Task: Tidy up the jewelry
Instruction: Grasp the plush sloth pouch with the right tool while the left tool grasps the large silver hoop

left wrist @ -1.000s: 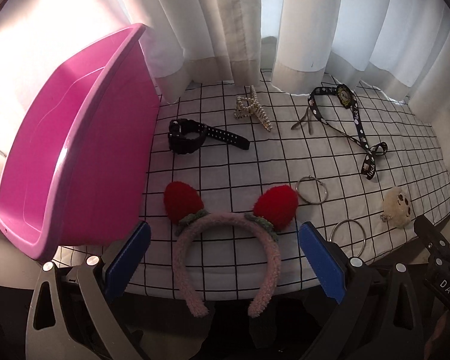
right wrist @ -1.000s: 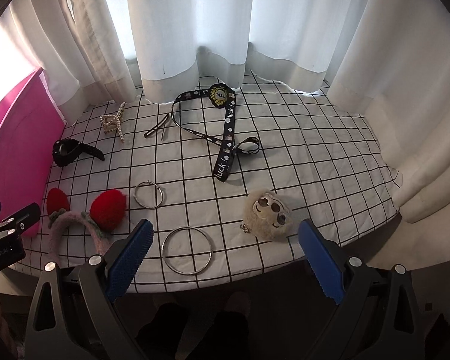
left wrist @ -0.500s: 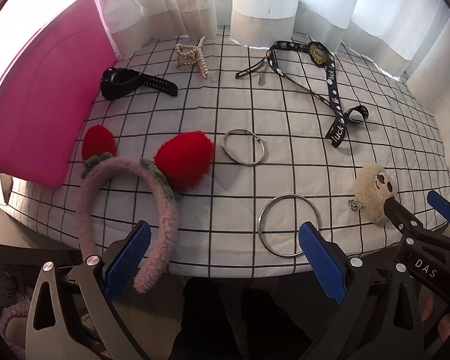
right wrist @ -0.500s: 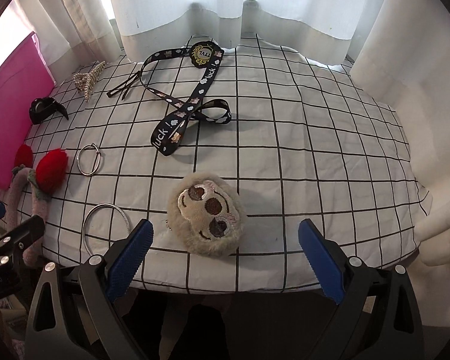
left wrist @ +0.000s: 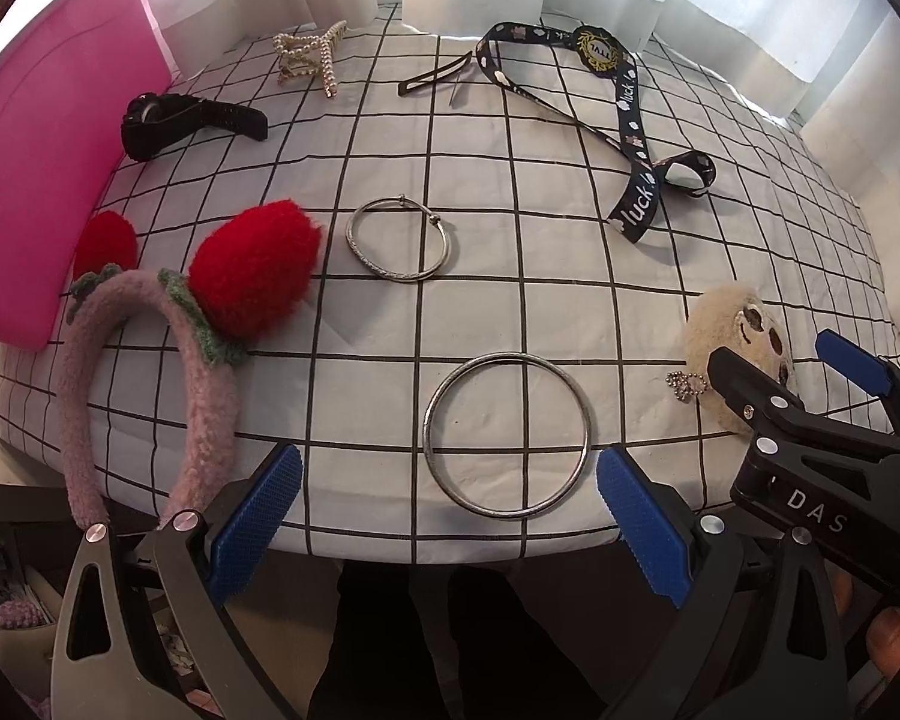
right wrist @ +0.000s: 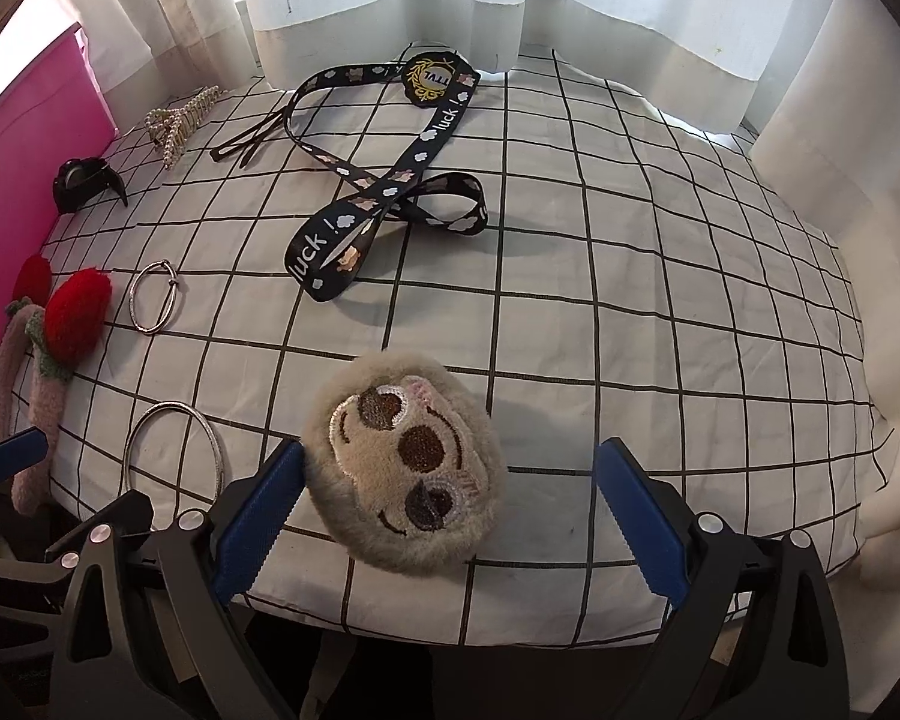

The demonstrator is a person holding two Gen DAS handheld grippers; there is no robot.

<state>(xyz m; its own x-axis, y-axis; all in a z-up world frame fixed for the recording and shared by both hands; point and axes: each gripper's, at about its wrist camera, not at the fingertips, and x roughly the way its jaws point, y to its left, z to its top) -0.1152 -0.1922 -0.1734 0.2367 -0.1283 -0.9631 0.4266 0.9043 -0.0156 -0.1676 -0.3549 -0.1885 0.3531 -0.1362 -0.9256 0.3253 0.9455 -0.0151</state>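
Left gripper (left wrist: 447, 525) is spread wide, blue ribbed pads either side of the large smooth metal bangle (left wrist: 507, 435) lying flat on the grid-checked cloth (left wrist: 570, 252), gripping nothing. Right gripper (right wrist: 447, 519) gapes too, its left pad just beside the fuzzy round sloth plush (right wrist: 405, 462), not clamped. The left camera alone shows the plush's beaded chain (left wrist: 687, 385). A thinner clasped bangle (left wrist: 399, 239) sits beyond, near the woolly pink headband (left wrist: 150, 372) with red pom ears. The glossy pink tub (left wrist: 42, 180) stands far left.
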